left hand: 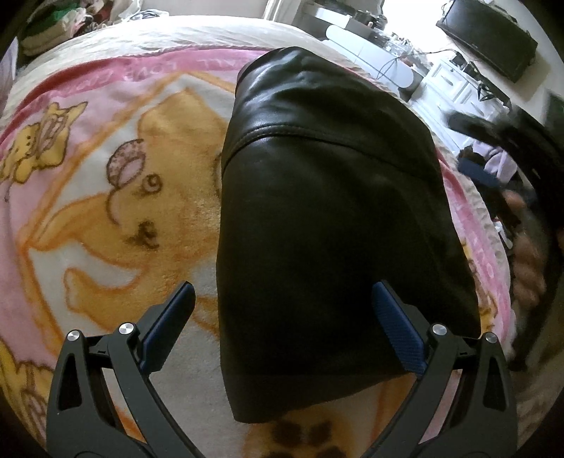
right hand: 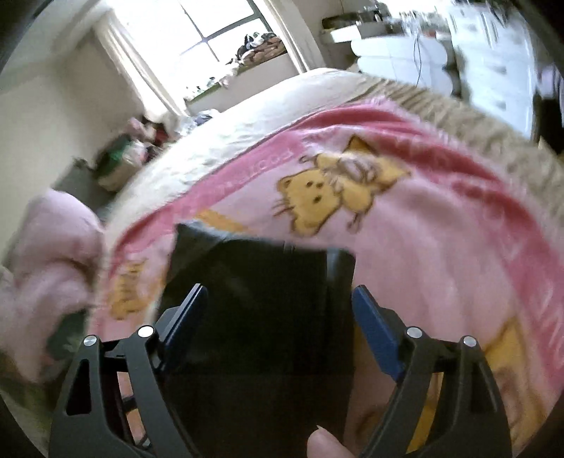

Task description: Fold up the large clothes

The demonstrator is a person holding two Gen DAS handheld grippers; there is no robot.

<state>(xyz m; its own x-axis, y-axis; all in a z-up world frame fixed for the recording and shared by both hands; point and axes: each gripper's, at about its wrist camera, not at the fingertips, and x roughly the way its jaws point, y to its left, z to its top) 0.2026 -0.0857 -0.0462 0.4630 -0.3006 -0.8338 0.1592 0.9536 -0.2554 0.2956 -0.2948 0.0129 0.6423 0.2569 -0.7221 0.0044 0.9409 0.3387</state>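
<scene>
A black leather garment (left hand: 328, 218) lies folded in a long flat shape on a pink cartoon blanket (left hand: 105, 183) on a bed. My left gripper (left hand: 283, 299) is open above its near end, with the fingers astride the left part of it and holding nothing. In the right wrist view the same garment (right hand: 261, 303) lies below my right gripper (right hand: 278, 303), which is open and empty over it. The pink blanket (right hand: 423, 246) spreads beyond. That view is motion-blurred.
A cream sheet (left hand: 158, 38) covers the far bed. Clothes piles (left hand: 53, 24) sit at the far left. A white dresser (left hand: 454, 81) and dark monitor (left hand: 490, 35) stand right. A pink cloth heap (right hand: 53, 253) lies left of the blanket, below a bright window (right hand: 211, 38).
</scene>
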